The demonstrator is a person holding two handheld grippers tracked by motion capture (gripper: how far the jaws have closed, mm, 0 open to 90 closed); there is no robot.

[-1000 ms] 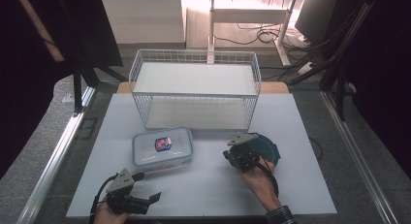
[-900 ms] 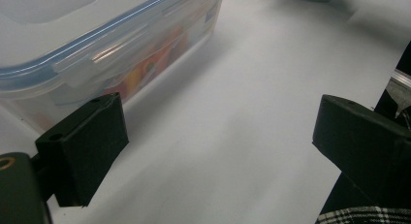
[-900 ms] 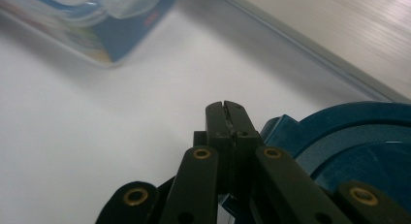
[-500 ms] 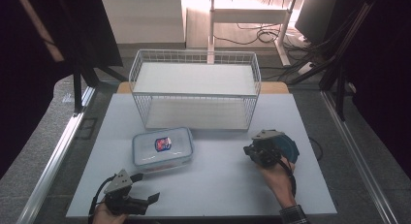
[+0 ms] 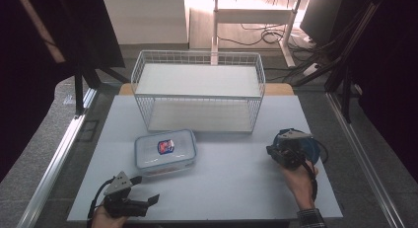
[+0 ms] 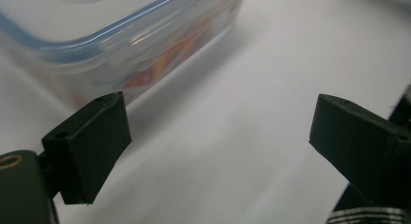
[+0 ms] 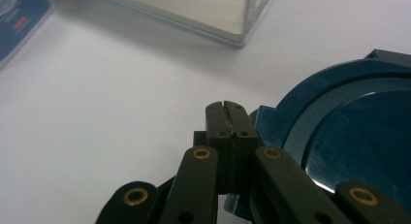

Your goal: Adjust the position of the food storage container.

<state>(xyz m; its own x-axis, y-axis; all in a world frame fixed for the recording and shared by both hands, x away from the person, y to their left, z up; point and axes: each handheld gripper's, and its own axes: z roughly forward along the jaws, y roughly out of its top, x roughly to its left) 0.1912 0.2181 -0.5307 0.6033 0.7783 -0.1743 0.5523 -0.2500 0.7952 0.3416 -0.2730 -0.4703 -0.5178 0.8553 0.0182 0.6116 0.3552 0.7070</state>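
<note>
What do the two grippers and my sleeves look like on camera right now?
Both grippers are black. The left gripper has square-tipped jaws, a grey three-cornered plate on top and a black cable trailing from it. The right gripper has linkage arms with brass-coloured rivets. A plaid cuff shows at the right wrist.

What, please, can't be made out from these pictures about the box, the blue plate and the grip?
- Clear lidded box: contents blurred in the left gripper view, too small in the high view.
- Blue plate: cut off by the right gripper view's edge.
- Right hand-held gripper: jaws together; any pinch on the rim is hidden.
</note>
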